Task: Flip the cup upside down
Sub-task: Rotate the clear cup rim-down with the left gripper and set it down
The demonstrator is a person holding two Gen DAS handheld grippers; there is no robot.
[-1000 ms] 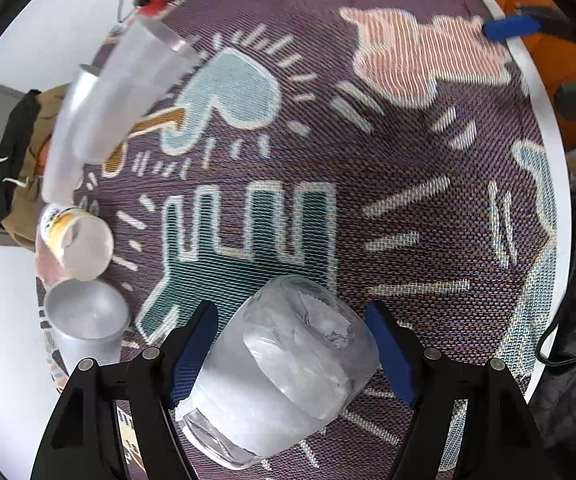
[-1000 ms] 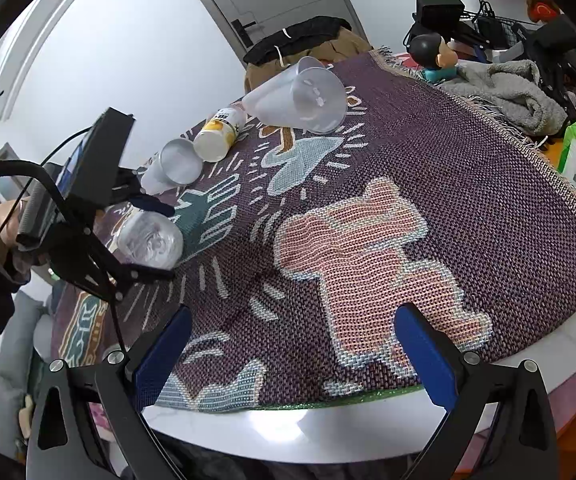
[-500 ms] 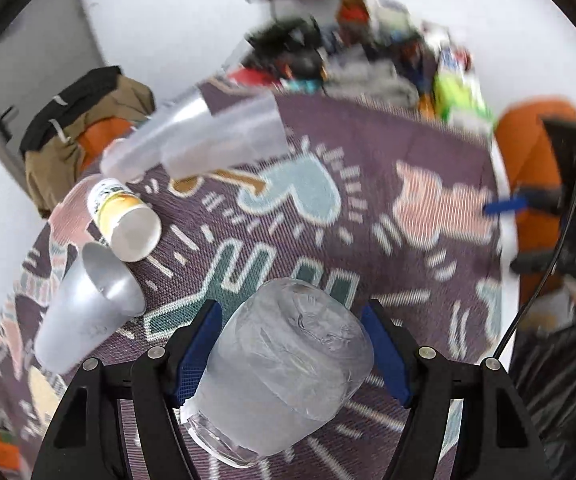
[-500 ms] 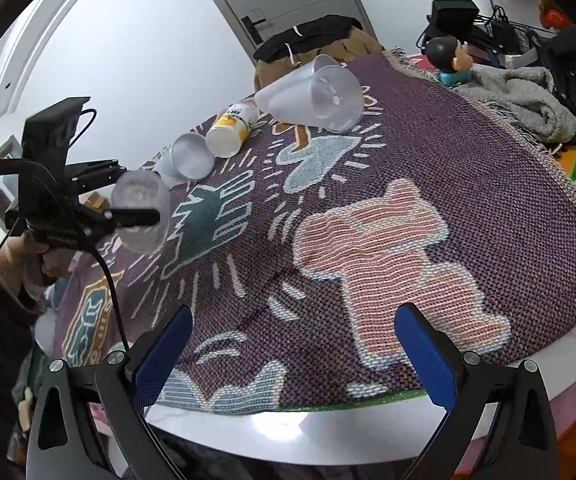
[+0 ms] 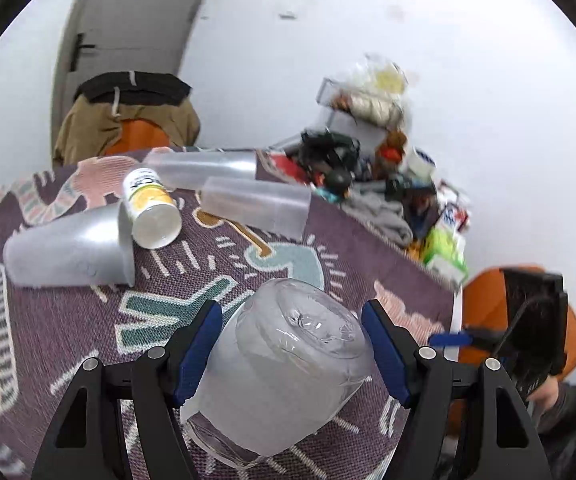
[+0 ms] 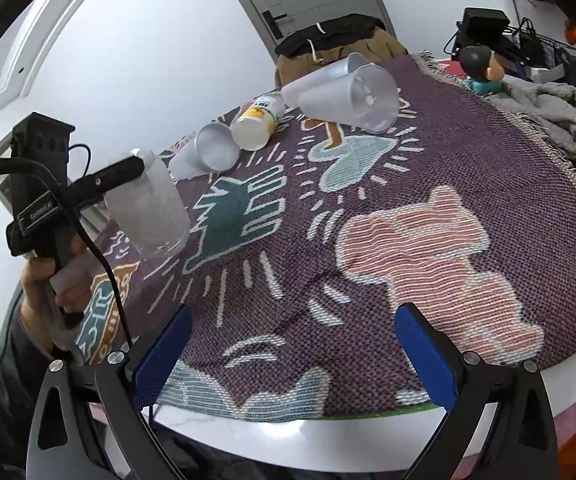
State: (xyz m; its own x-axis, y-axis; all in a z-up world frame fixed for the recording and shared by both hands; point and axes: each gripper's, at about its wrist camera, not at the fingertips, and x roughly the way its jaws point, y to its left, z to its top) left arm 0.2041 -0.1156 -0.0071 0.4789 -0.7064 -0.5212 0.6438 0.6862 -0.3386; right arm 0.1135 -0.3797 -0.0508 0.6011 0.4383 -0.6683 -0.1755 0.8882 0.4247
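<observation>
In the right wrist view the cup (image 6: 146,204) sits at the left of the frame, base up and mouth down, lifted just above the woven cloth (image 6: 368,208). It looks like thin frosted plastic, so probably light, slightly squashy and slick; a grip across the mid wall suits it. The left gripper (image 5: 290,354) is closed on that wall, pads on both sides. Lower centre, the right gripper (image 6: 294,350) is wide open and holds nothing.
</observation>
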